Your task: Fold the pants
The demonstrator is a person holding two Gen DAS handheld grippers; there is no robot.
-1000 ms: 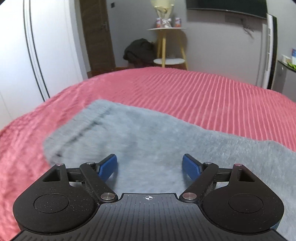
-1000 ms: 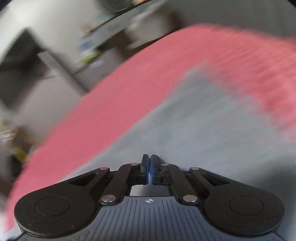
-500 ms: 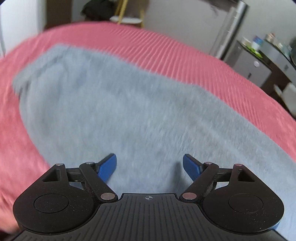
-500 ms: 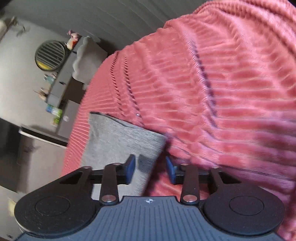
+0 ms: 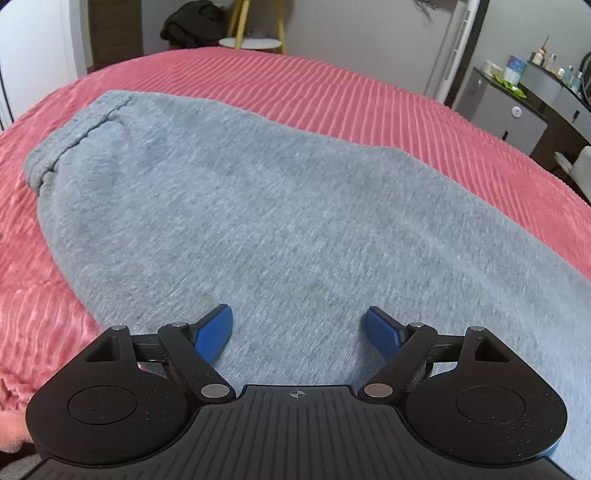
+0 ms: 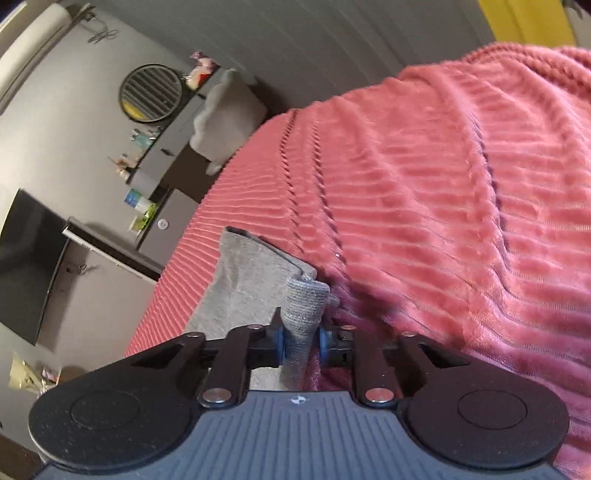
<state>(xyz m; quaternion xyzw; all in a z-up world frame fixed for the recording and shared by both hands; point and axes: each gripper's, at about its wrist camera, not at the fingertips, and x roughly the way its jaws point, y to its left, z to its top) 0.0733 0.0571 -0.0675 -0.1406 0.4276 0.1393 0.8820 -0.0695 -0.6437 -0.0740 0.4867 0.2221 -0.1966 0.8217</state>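
Grey sweatpants (image 5: 240,206) lie flat on a pink ribbed bedspread (image 5: 369,103), their waistband (image 5: 74,136) at the far left. My left gripper (image 5: 299,332) hovers over the middle of the fabric, open, with nothing between its blue pads. In the right wrist view a leg end of the pants (image 6: 243,280) lies near the bed's edge. My right gripper (image 6: 301,341) is closing its jaws, and the ribbed cuff (image 6: 304,299) is bunched up between the pads, which press on it. The bedspread (image 6: 443,203) fills the right of that view.
Beyond the bed stand a yellow-legged stool (image 5: 255,40) and a dark heap of clothes (image 5: 192,26). A grey cabinet (image 5: 517,118) with small items is at the right. A dark screen (image 6: 29,266) and a round mirror (image 6: 151,92) hang on the wall.
The left gripper swung right and tilted down over the pants, still open. The right gripper rolled, reached the leg end, opened around the cuff and has closed on it.
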